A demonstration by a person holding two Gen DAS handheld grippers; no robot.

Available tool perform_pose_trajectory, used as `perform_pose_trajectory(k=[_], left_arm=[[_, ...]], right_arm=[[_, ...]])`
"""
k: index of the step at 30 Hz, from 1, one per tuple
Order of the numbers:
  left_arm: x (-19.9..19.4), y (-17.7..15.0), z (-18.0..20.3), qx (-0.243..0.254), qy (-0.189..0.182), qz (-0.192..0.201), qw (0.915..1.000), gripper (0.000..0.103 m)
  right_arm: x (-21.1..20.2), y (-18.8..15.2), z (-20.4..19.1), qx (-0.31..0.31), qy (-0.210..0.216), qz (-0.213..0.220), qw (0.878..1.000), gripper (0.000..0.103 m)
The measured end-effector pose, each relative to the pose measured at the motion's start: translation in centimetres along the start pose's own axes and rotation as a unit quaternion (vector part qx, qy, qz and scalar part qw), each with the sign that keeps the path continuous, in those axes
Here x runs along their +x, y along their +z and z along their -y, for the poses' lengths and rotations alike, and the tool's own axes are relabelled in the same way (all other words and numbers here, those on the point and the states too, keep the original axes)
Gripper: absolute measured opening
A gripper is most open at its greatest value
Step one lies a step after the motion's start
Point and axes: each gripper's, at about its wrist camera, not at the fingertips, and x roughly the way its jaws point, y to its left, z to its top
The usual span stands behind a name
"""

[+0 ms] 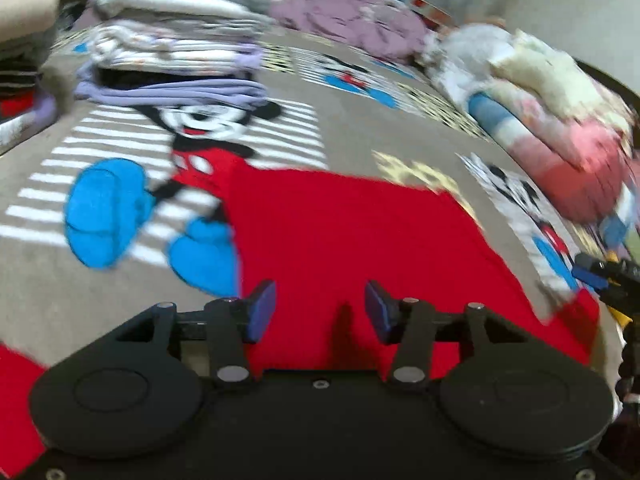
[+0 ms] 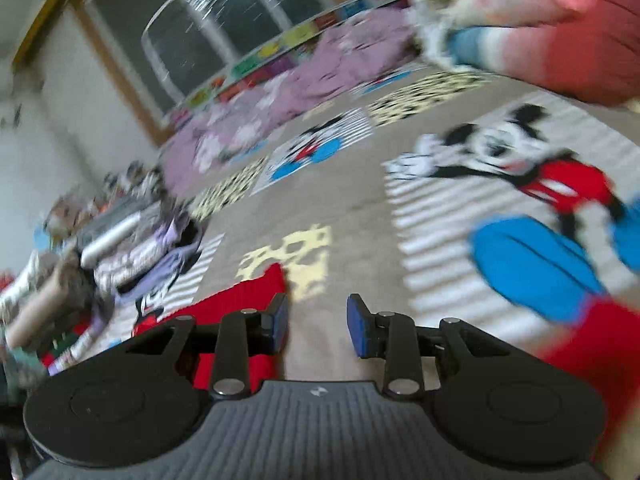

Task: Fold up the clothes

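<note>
A red garment [image 1: 352, 232] lies spread flat on a grey cartoon-print blanket [image 1: 360, 128]. My left gripper [image 1: 320, 300] hovers over its near edge, open, with nothing between the blue pads [image 1: 262, 308]. In the right wrist view my right gripper [image 2: 318, 312] is open over bare blanket [image 2: 352, 208]. A corner of the red garment [image 2: 248, 292] lies just left of its left finger, and more red cloth [image 2: 592, 340] shows at the lower right. The right gripper's tip [image 1: 600, 276] pokes in at the right edge of the left wrist view, beside the garment's right side. Both views are motion-blurred.
A tall stack of folded clothes [image 1: 172, 52] stands at the back left, seen too as a stack [image 2: 132, 240] in the right wrist view. A heap of loose pink and white clothes [image 1: 552, 120] fills the right side. A crumpled purple garment [image 1: 352, 20] lies at the far edge.
</note>
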Motion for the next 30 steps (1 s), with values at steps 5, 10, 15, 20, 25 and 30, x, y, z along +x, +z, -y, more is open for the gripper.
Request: perform_pose_trajectory(k=[5, 10, 15, 20, 25, 30], left_arm=[[-0.9, -2.9, 7.0, 0.088, -0.026, -0.009, 0.9958, 0.054], [-0.5, -5.4, 15.5, 0.209, -0.052, -0.009, 0.9765, 0.059], [1.8, -8.1, 23.3, 0.320, -0.055, -0.012, 0.9456, 0.059], [4.4, -10.6, 29.5, 0.402, -0.046, -0.011, 0.9144, 0.059], [6.8, -12.1, 34.1, 0.462, -0.023, 0.004, 0.8865, 0.059], [8.9, -12.8, 37.0, 0.500, 0.006, 0.011, 0.8662, 0.059]], right_arm=[[-5.8, -4.3, 4.4, 0.092, -0.018, 0.068, 0.993, 0.039], [-8.4, -7.1, 7.7, 0.146, -0.019, 0.092, 0.985, 0.040], [-9.8, -7.4, 10.8, 0.197, -0.008, 0.117, 0.973, 0.049], [-11.5, -7.5, 14.1, 0.269, 0.018, 0.145, 0.952, 0.049], [-11.7, -7.2, 15.7, 0.285, 0.029, 0.153, 0.946, 0.049], [-12.0, -7.4, 17.4, 0.320, 0.050, 0.159, 0.933, 0.051]])
